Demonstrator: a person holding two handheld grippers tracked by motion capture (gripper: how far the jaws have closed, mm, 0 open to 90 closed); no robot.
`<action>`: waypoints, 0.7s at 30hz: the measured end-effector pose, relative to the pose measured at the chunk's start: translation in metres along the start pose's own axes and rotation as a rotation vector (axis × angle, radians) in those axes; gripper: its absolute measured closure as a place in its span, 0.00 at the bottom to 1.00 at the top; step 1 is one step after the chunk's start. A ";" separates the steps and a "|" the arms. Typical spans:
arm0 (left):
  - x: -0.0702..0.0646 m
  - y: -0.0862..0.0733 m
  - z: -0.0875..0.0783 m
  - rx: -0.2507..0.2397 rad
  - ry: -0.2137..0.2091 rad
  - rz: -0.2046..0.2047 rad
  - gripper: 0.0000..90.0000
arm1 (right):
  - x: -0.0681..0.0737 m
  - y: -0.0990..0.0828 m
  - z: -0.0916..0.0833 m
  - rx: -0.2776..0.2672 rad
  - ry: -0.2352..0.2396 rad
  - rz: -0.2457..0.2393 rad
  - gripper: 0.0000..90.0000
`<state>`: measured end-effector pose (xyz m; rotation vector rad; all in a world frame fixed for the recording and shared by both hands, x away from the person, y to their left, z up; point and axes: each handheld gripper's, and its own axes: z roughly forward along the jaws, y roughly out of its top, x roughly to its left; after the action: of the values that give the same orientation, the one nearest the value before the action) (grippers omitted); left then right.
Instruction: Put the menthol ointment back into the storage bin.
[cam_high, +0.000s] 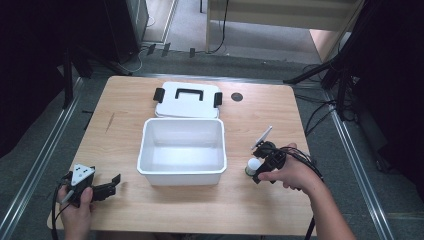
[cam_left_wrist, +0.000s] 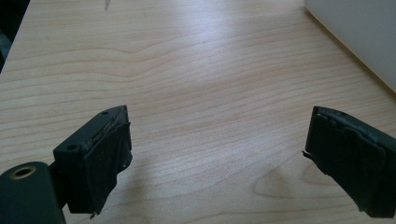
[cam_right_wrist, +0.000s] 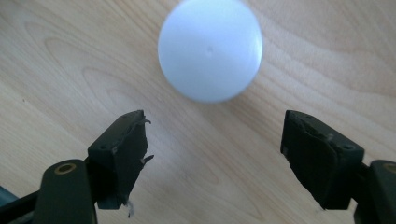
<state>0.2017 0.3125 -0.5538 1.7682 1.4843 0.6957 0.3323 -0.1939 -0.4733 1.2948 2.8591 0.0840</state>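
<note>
A small object with a round white top (cam_high: 253, 164) and a dark base stands on the wooden table (cam_high: 260, 210), right of the white bin (cam_high: 146, 150). From above, that white top (cam_right_wrist: 210, 49) lies just ahead of my right gripper (cam_right_wrist: 215, 154), whose jaws stand apart with bare wood between them. The right gripper (cam_high: 261, 161) hovers over the object, pointing down. My left gripper (cam_high: 112, 185) rests low near the table's front left corner. It (cam_left_wrist: 217, 154) is open over bare wood, with the bin's wall (cam_left_wrist: 355, 32) at upper right.
The bin is open and looks empty. Its white lid (cam_high: 187, 100) with a black handle and black clips lies flat behind it. A small black disc (cam_high: 237, 97) sits on the table right of the lid. Dark stands and cables flank the table.
</note>
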 end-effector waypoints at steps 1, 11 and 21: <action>0.000 0.000 0.000 0.000 0.000 0.000 0.09 | 0.000 0.000 0.000 0.000 0.000 0.000 0.26; -0.001 0.000 0.001 0.002 0.002 0.002 0.09 | 0.009 0.028 0.002 0.002 -0.011 -0.014 0.40; -0.001 0.000 0.001 0.005 -0.001 0.001 0.09 | 0.009 0.035 0.000 0.012 0.009 -0.035 0.57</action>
<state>0.2025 0.3111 -0.5542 1.7733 1.4853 0.6920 0.3527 -0.1635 -0.4718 1.2497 2.8930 0.0730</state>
